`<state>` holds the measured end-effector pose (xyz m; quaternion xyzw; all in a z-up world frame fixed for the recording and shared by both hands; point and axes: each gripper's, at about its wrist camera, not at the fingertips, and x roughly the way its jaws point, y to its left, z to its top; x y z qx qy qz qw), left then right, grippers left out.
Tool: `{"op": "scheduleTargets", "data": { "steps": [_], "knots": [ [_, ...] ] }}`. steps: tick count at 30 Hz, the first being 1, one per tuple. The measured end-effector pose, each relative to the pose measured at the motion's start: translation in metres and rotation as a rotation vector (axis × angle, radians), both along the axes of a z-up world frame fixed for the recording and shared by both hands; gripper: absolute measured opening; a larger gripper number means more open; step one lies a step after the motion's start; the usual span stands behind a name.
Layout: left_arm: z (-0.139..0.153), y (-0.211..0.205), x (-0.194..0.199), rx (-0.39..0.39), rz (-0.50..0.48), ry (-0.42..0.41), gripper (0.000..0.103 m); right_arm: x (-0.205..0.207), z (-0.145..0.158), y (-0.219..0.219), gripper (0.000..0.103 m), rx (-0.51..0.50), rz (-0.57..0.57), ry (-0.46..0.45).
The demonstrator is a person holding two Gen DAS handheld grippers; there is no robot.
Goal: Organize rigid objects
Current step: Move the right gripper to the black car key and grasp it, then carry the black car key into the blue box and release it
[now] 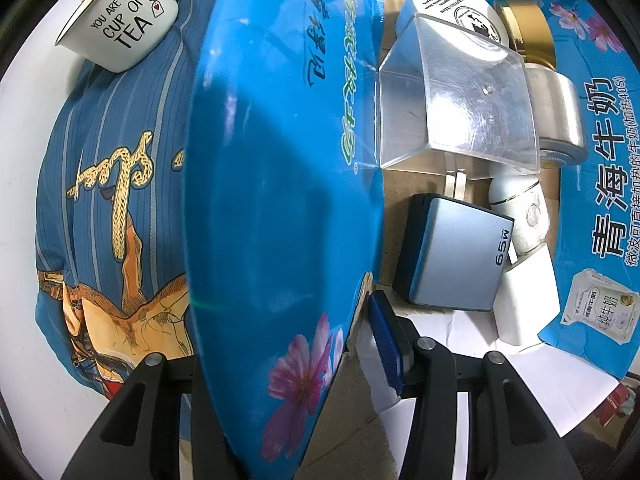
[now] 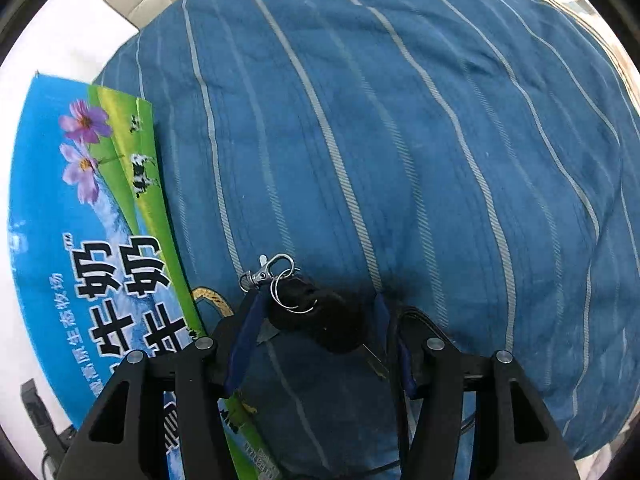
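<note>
While the box flap (image 1: 280, 184) is pinched aside by the left tongs (image 1: 280, 364), the key (image 2: 332, 324) lies on the blue bedcover (image 2: 440, 160) between the half-closed right tongs (image 2: 316, 320). Pickup is judged in hand; firm closure and transfer into the box are required next. Pad contact cannot be confirmed; the key blade is partly hidden.

Key blade (image 2: 374, 360) partly hidden behind gripper finger.
</note>
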<state>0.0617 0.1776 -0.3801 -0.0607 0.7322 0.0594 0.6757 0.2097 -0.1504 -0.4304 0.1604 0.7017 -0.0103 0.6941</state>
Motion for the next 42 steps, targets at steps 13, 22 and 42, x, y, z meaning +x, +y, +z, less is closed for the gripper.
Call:
{"op": "scheduleTargets", "data": {
  "steps": [13,22,42],
  "knots": [
    [-0.002,0.001,0.000,0.007,0.003,0.001,0.046,-0.002,0.003,0.028,0.036,-0.084,0.009,0.004],
    [-0.001,-0.004,0.002,0.010,-0.002,-0.001,0.047,-0.027,0.022,0.038,0.031,-0.132,0.046,-0.053],
    [-0.001,-0.007,0.003,0.013,-0.004,-0.001,0.047,-0.056,0.144,0.058,0.031,0.003,0.080,-0.250]
  ]
}}
